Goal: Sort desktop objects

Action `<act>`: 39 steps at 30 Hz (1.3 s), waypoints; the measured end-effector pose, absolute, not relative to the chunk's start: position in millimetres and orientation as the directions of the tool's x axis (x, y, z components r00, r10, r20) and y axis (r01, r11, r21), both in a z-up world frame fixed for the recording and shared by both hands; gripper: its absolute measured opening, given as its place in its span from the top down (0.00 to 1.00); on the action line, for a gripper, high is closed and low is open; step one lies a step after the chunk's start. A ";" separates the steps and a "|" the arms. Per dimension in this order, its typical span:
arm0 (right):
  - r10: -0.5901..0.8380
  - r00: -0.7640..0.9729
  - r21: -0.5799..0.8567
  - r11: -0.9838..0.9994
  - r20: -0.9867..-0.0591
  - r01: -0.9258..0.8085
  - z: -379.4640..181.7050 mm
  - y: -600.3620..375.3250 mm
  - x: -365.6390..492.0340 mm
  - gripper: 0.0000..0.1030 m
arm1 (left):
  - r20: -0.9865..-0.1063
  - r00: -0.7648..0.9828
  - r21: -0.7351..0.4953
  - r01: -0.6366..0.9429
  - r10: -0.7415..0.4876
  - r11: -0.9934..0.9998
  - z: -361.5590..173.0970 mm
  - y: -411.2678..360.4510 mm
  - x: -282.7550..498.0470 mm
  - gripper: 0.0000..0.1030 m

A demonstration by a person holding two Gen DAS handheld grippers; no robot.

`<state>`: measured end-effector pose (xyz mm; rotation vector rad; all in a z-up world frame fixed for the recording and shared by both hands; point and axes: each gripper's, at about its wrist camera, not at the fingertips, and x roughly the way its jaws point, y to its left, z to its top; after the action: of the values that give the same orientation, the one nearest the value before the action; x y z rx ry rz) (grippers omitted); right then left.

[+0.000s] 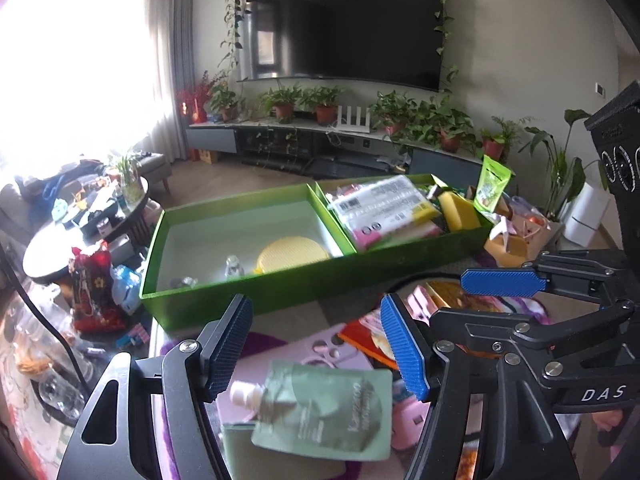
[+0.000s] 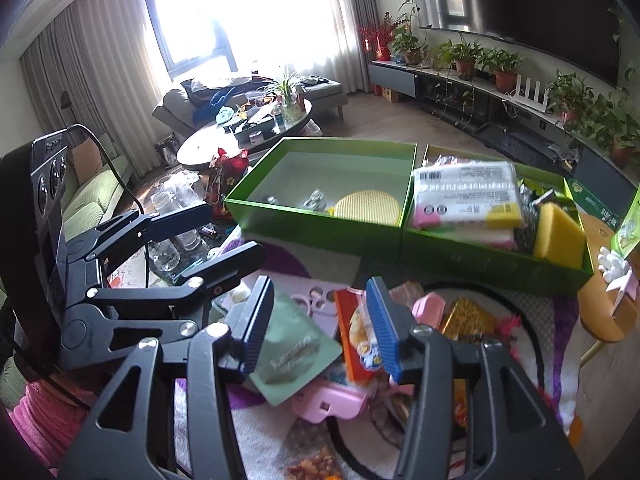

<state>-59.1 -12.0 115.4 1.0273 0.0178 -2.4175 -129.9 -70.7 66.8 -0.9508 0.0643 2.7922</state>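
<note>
Your left gripper (image 1: pixel 320 346) hangs with its blue-padded fingers (image 1: pixel 402 346) spread apart and nothing pressed between them. Under the gap lies a sage-green flat spout pouch with a white cap (image 1: pixel 324 416), blurred, lying on the pile with its cap toward the left finger. Whether it touches either pad you cannot tell.

Your right gripper (image 2: pixel 320 324) also stands apart, clamped on nothing. The same pouch (image 2: pixel 292 356) shows between and below its fingers, just beside the dark left pad.

Around the pouch the tabletop (image 2: pixel 352 268) carries a loose heap: a lilac phone case (image 1: pixel 320 350), an orange snack packet (image 2: pixel 352 340), a pink plastic clip-like piece (image 2: pixel 328 400) and a gold foil packet (image 2: pixel 468 316), all resting on a white and purple patterned cloth (image 2: pixel 560 344).

Beyond the heap sits a green cardboard box with two compartments (image 1: pixel 280 284). Its left compartment holds a round yellow ridged lid (image 1: pixel 292 254) and some small clear glass items (image 1: pixel 234 266). Its right compartment is full: a white plastic-wrapped pack with a barcode (image 1: pixel 380 204) lies on top, with a yellow sponge block (image 1: pixel 458 210) beside it.

Farther off, a wall-mounted television (image 1: pixel 344 24) hangs above a row of potted plants (image 1: pixel 400 114).
</note>
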 end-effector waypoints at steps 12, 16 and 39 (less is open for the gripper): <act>-0.451 -0.546 0.214 -0.871 -0.706 0.443 79.0 2.0 -29.3 0.53 | -0.620 -0.776 -0.005 -0.143 0.115 -0.990 39.2 -82.4 -92.9 0.35; -0.453 -0.526 0.215 -0.866 -0.720 0.451 66.5 -1.0 -23.3 0.53 | -0.625 -0.772 -0.023 -0.129 0.115 -0.991 26.5 -93.1 -83.3 0.35; -0.536 -0.367 0.339 -0.809 -0.760 0.479 -1.4 -59.8 8.3 0.53 | -0.690 -0.721 -0.006 -0.085 0.065 -0.996 -32.8 -129.0 -51.5 0.35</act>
<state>8.3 -59.8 -1.4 1.2464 -0.0799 -2.1854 -51.5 -129.0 -32.8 -1.1379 0.0401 2.8409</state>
